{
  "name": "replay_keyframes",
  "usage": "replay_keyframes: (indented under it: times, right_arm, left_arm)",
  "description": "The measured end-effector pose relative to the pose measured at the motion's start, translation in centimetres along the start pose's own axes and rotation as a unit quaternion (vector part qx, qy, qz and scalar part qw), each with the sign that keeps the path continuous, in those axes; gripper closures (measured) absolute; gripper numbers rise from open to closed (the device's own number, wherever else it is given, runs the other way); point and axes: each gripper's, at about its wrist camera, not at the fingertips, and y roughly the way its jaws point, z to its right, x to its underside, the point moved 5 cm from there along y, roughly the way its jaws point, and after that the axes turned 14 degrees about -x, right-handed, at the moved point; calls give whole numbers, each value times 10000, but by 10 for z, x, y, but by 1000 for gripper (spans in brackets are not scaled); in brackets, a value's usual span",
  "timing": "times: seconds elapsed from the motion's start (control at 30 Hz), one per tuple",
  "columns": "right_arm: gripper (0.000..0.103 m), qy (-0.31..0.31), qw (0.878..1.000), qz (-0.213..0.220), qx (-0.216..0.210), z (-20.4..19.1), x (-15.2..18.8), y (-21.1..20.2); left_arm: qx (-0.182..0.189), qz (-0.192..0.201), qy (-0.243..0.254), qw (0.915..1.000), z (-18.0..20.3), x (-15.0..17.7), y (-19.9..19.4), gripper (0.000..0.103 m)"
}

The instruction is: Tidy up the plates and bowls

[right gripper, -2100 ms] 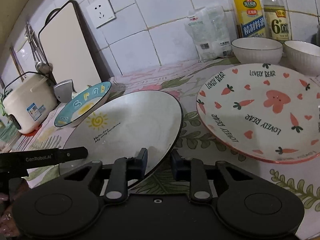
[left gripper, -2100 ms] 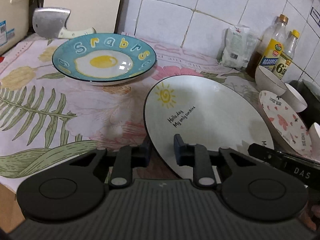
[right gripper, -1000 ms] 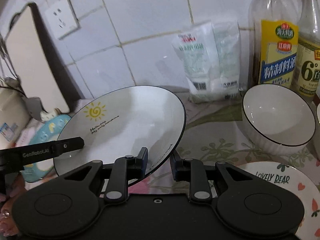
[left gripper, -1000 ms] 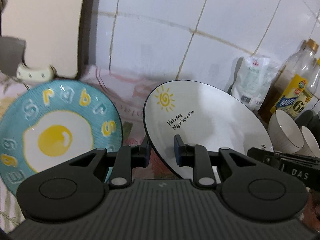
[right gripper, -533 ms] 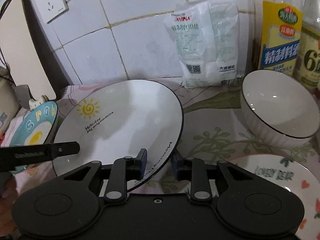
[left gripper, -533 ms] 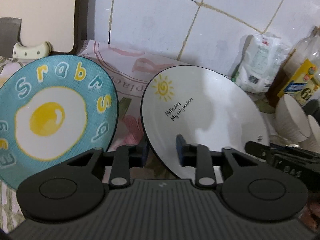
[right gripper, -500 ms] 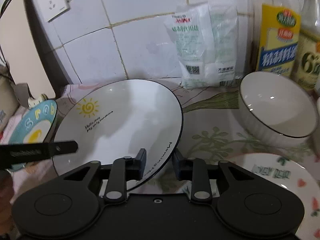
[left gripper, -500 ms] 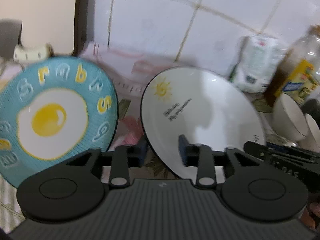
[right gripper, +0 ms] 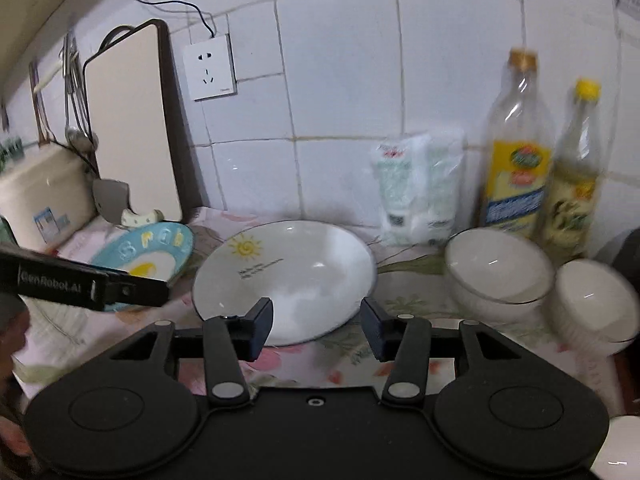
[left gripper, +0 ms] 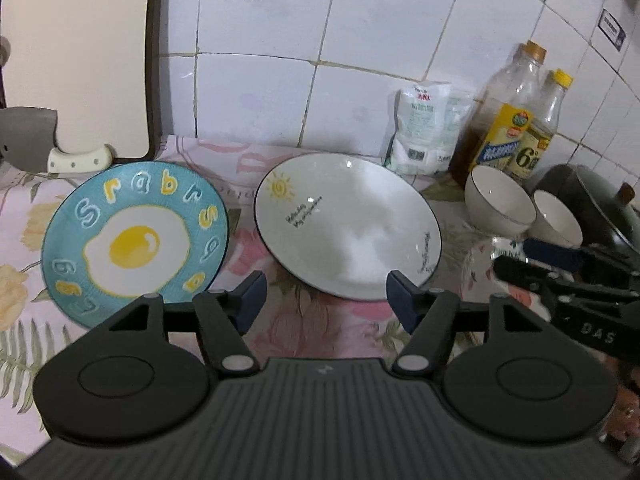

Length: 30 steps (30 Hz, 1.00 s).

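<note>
A white plate with a sun drawing (left gripper: pixel 348 226) lies on the flowered counter near the tiled wall; it also shows in the right wrist view (right gripper: pixel 286 276). A blue fried-egg plate (left gripper: pixel 136 242) lies to its left, also seen in the right wrist view (right gripper: pixel 150 258). Two white bowls (left gripper: pixel 500 206) (left gripper: pixel 558 224) stand to the right of the white plate, also in the right wrist view (right gripper: pixel 498 276) (right gripper: pixel 596 304). My left gripper (left gripper: pixel 326 300) is open and empty just in front of the white plate. My right gripper (right gripper: pixel 316 322) is open and empty at the plate's near rim.
A cutting board (left gripper: pixel 76 56) leans on the wall with a cleaver (left gripper: pixel 30 144) in front. A white bag (left gripper: pixel 428 130) and two bottles (left gripper: pixel 508 120) (left gripper: pixel 540 128) stand at the wall. A dark pan (left gripper: pixel 592 204) lies at far right. A rice cooker (right gripper: pixel 40 196) stands at left.
Both grippers have let go of the white sun plate and opened wide. The plate now lies flat on the counter beside the blue plate, and both grippers have drawn back from it.
</note>
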Motion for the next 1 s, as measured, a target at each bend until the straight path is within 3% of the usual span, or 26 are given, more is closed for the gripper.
replay_keyframes:
  times: [0.17, 0.47, 0.77, 1.0]
  right_arm:
    - [49, 23, 9999, 144, -39, 2, 6, -36]
    - [47, 18, 9997, 228, -59, -3, 21, -92]
    - [30, -10, 9998, 176, -40, -12, 47, -126]
    - [28, 278, 9993, 267, 5, -3, 74, -138]
  left_arm:
    - [1, 54, 193, 9998, 5, 12, -19, 38]
    - [-310, 297, 633, 9971, 20, 26, -49, 36]
    - [-108, 304, 966, 9948, 44, 48, -72, 28]
    - [105, 272, 1071, 9938, 67, 63, -75, 18]
